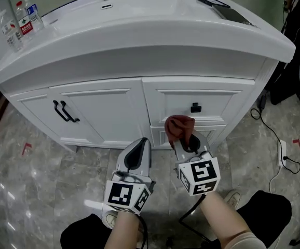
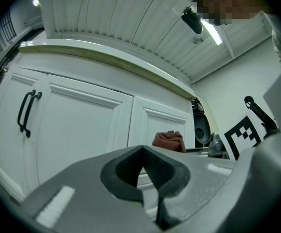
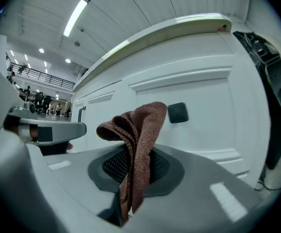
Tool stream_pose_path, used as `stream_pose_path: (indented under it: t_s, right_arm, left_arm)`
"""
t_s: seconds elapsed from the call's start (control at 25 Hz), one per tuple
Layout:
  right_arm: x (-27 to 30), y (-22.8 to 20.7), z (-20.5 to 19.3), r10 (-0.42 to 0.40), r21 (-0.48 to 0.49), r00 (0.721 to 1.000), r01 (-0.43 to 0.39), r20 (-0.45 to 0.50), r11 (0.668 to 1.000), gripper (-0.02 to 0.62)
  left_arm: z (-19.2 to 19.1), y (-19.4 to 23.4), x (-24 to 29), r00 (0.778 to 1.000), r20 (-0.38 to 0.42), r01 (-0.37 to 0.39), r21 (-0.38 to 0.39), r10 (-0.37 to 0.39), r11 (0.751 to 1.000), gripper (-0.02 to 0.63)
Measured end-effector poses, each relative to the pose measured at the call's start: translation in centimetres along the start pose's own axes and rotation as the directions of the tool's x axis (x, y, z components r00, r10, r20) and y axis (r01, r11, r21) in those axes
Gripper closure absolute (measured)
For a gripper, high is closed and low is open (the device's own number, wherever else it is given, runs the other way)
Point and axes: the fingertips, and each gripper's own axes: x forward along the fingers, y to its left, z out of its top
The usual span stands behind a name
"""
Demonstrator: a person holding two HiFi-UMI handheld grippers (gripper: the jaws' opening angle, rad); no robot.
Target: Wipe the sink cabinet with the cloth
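We hold the cloth in our right gripper. Its two jaws are squeezed tight on the cloth, so the red-brown cloth sticks up out of the tip and flops over. Our left gripper has its jaws pressed together too, but there is nothing between them. It hangs just beside the right one and is not touching the cabinet. The cloth is up in front of the sink cabinet, on the right side, just under the black knob of the drawer. It is very near the white front, but we cannot tell if it touches it or not. We think the wiping is only at its start. The whole front looks plain white, so no part shows as wiped or not wiped. The door with the black handles on the left is well away from the cloth, and so is the long top edge. We think all of that is left to do.
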Motion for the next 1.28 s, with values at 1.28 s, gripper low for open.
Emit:
stream_pose_path:
  t_s: [1.28]
  right_arm:
    - [-1.9,-10.4,-0.6,-0.107,0.206,0.994,0.105,-0.004,0.973,0.509]
  left_arm:
    - [-3.1,-5.4,4.9,0.989,-0.033,0.14,-0.045,-0.142,0.989,0.605]
